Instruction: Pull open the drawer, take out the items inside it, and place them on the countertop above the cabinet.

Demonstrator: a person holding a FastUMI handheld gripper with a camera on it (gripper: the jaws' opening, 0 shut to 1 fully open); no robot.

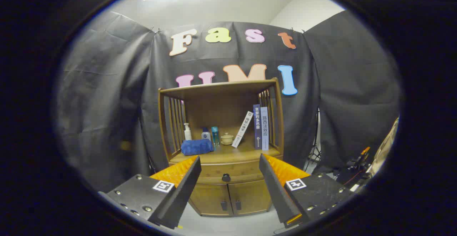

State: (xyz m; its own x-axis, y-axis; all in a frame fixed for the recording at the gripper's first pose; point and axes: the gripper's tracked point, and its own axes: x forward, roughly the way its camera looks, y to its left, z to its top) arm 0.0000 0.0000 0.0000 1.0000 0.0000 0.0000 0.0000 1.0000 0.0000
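Drawer [225,171] shut, beyond spread tongs [229,160]

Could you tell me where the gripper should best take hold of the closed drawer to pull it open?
Probably by the small dark knob at the middle of the drawer front, approached straight from the front. It sticks out alone, and the open gripper already frames it.

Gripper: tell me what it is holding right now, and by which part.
Nothing is held. The gripper is open, its fingers spread wide with only air between them. The drawer knob lies beyond them, untouched, and the drawer is shut.
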